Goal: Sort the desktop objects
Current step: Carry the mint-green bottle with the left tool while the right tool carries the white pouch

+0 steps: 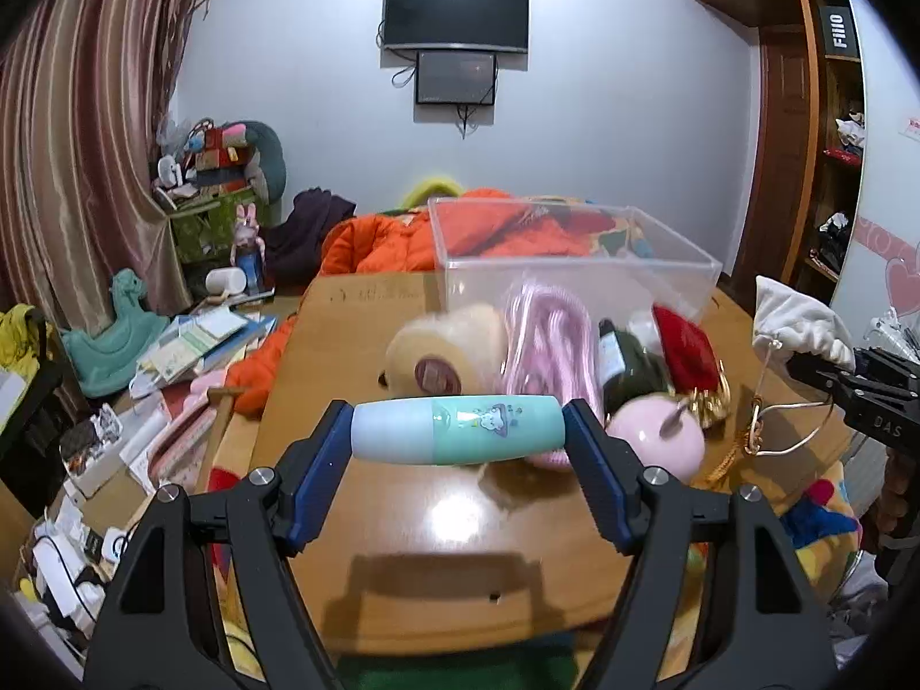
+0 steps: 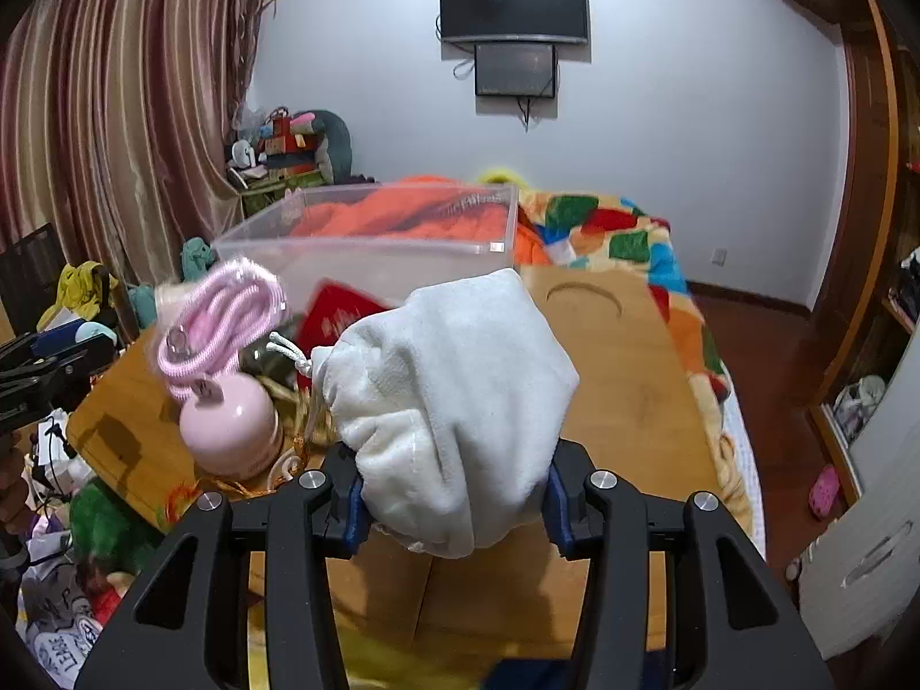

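My left gripper (image 1: pixel 457 431) is shut end to end on a mint and pale blue bottle (image 1: pixel 457 430), held crosswise above the wooden table (image 1: pixel 448 523). My right gripper (image 2: pixel 454 494) is shut on a white drawstring pouch (image 2: pixel 454 402), lifted above the table (image 2: pixel 621 379); the pouch also shows at the right of the left wrist view (image 1: pixel 799 322). A clear plastic box (image 1: pixel 575 256) stands at the table's far side, also in the right wrist view (image 2: pixel 368 247). In front of it lie a tape roll (image 1: pixel 443 351), a pink cable bundle (image 1: pixel 546 339), a dark green bottle (image 1: pixel 632 368), a red item (image 1: pixel 687 351) and a pink round pot (image 1: pixel 655 437).
An orange jacket (image 1: pixel 391 241) and a patchwork blanket (image 2: pixel 621 236) lie behind the table. Papers and toys (image 1: pixel 190 339) clutter the left side. A gold cord (image 1: pixel 765 437) lies by the pink pot. A wooden shelf (image 1: pixel 828 132) stands at the right.
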Motion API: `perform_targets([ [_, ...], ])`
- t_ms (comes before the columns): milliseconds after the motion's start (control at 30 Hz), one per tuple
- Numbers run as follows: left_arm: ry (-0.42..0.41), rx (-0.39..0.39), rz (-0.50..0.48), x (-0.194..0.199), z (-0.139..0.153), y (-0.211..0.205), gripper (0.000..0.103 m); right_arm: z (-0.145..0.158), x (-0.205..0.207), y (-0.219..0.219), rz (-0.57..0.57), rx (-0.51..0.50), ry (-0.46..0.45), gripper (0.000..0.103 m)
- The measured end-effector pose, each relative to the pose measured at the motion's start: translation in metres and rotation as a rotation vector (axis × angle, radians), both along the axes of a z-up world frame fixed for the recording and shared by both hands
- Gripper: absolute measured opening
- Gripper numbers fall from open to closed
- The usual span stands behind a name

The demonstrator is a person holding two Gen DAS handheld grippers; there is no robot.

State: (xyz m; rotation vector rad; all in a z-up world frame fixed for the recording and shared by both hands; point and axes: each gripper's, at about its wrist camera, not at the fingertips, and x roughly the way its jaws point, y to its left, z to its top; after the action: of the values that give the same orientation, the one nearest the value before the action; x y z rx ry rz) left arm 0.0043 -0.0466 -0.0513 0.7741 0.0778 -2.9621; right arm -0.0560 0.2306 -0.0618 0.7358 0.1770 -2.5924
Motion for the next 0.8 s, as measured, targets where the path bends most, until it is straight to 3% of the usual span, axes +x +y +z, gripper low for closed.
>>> perform_targets([
  [200, 0.021, 0.010, -0.029, -0.017, 0.012, 0.002, 0.073, 0.018, -0.005, -0.009, 0.017, 0.030, 0.066, 0.043],
  [500, 0.059, 0.032, -0.067, -0.041, 0.033, 0.004, 0.073, 0.035, -0.029, -0.026, 0.055, 0.020, 0.095, 0.043],
  [800, 0.047, 0.034, -0.086, -0.084, 0.052, 0.004, 0.073, 0.047, -0.060, -0.049, 0.097, 0.009, 0.112, 0.043],
])
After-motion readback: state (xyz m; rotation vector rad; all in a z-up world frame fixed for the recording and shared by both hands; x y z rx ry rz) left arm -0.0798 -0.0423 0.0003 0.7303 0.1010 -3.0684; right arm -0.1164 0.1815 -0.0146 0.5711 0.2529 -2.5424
